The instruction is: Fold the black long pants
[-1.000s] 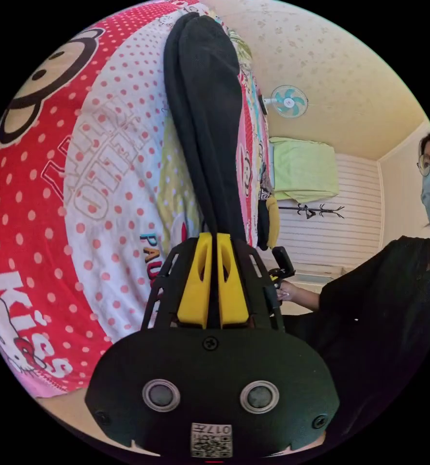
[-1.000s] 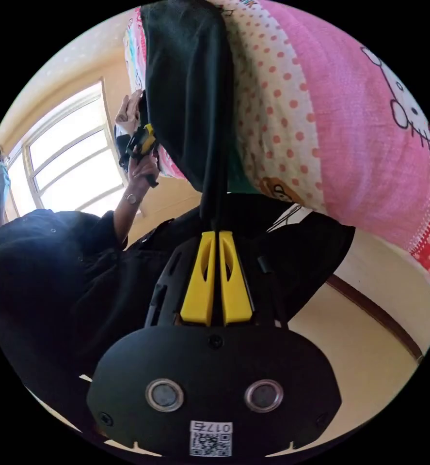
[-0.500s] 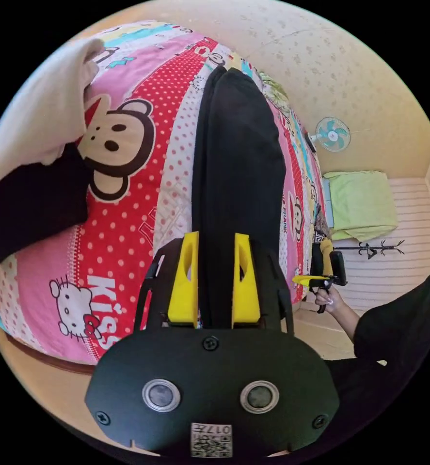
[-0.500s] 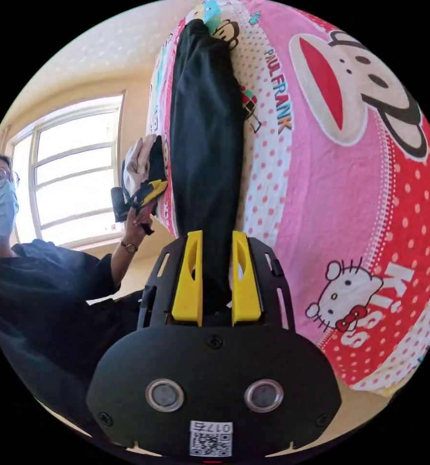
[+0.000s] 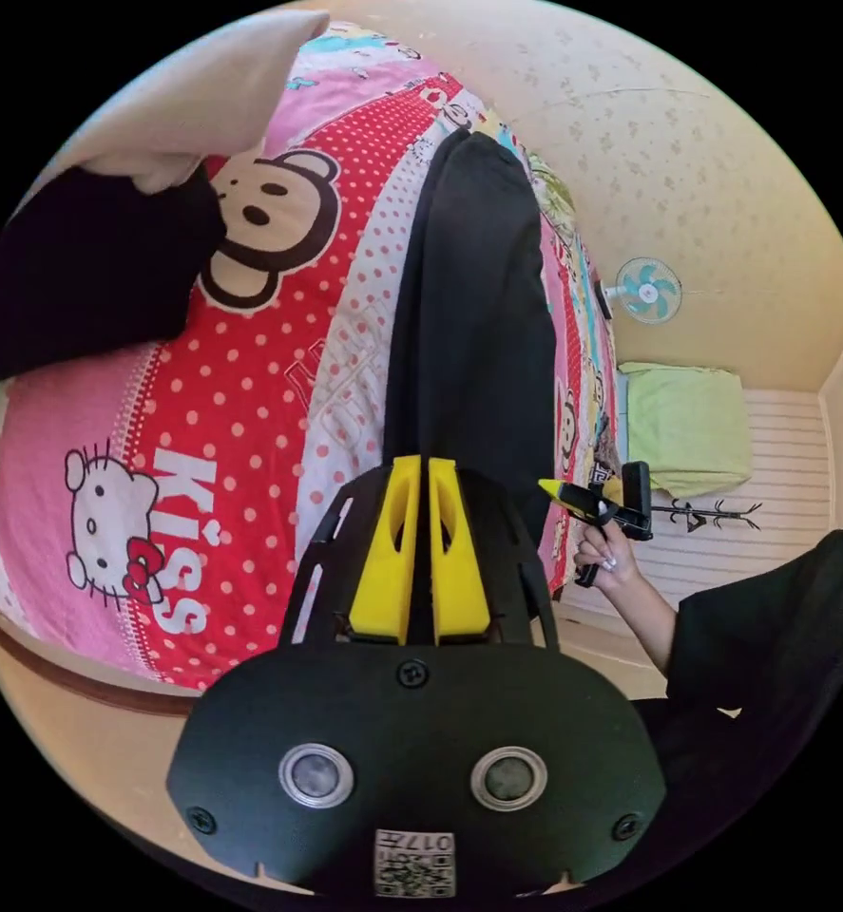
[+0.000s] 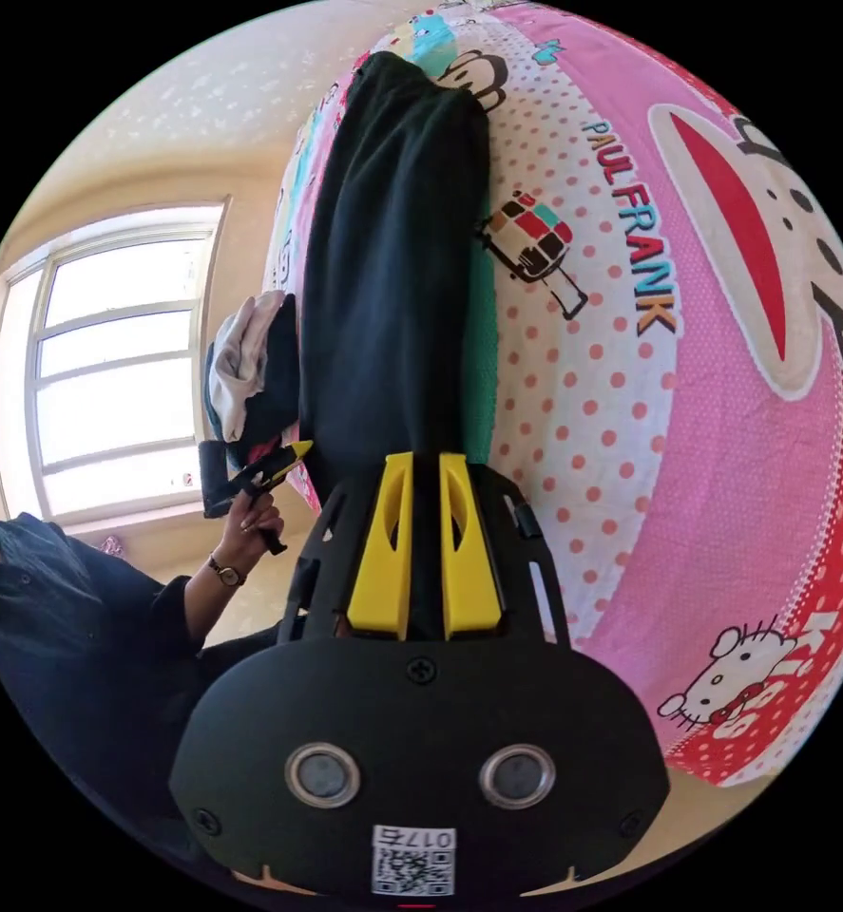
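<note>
The black long pants [image 5: 478, 313] lie as one long narrow strip on a cartoon-print bedspread [image 5: 250, 399], legs together. My left gripper [image 5: 419, 463] is shut on their near end, a thin dark strip of cloth between the yellow jaws. In the right gripper view the pants [image 6: 392, 266] run away from my right gripper [image 6: 426, 458], which is shut on the other near corner. Each gripper appears in the other's view, held in a hand at the pants' edge: the right gripper [image 5: 583, 499] and the left gripper [image 6: 269, 470].
A pile of black and cream clothes [image 5: 88, 237] sits on the bed beside the pants, seen also as a clothes pile [image 6: 245, 370]. The person [image 6: 60, 617] in black stands at the bed's edge. A wall fan [image 5: 646, 290], a green cloth [image 5: 687, 427] and a window [image 6: 107, 370] lie beyond.
Both grippers held the pants shut a second ago, stood open around the cloth half a second ago, and have shut again. The pants now lie flatter along the bed.
</note>
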A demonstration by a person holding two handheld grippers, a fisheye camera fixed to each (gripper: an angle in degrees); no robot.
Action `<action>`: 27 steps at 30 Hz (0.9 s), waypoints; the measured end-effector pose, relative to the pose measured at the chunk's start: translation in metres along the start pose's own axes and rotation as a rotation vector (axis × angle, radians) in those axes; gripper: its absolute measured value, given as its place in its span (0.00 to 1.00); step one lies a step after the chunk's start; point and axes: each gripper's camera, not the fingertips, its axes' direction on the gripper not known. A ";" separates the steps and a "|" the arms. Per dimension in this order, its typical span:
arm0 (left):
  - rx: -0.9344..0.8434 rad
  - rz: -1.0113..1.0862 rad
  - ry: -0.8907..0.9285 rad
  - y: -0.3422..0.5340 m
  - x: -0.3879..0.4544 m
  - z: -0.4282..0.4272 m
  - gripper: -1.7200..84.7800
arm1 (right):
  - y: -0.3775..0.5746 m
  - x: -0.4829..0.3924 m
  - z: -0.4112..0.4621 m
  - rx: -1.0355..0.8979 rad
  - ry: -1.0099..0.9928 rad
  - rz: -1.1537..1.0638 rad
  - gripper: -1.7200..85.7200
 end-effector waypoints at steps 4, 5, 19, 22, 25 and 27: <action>0.070 -0.079 0.158 -0.006 -0.019 -0.007 0.13 | 0.005 0.025 -0.019 0.127 -0.111 0.069 0.15; 0.102 -0.061 0.162 -0.009 -0.017 -0.013 0.14 | 0.004 0.033 -0.030 0.199 -0.149 0.076 0.16; -0.074 0.142 0.354 -0.006 -0.029 0.056 0.16 | -0.048 0.060 0.038 -0.088 -0.492 -0.125 0.19; -0.096 0.117 0.350 0.012 -0.033 0.066 0.13 | -0.038 0.047 0.058 -0.062 -0.364 -0.133 0.15; -0.072 0.053 0.479 0.020 -0.045 0.075 0.09 | -0.033 0.061 0.065 -0.016 -0.500 -0.049 0.10; -0.085 0.066 0.536 0.028 -0.036 0.079 0.05 | -0.020 0.049 0.055 0.016 -0.517 -0.114 0.05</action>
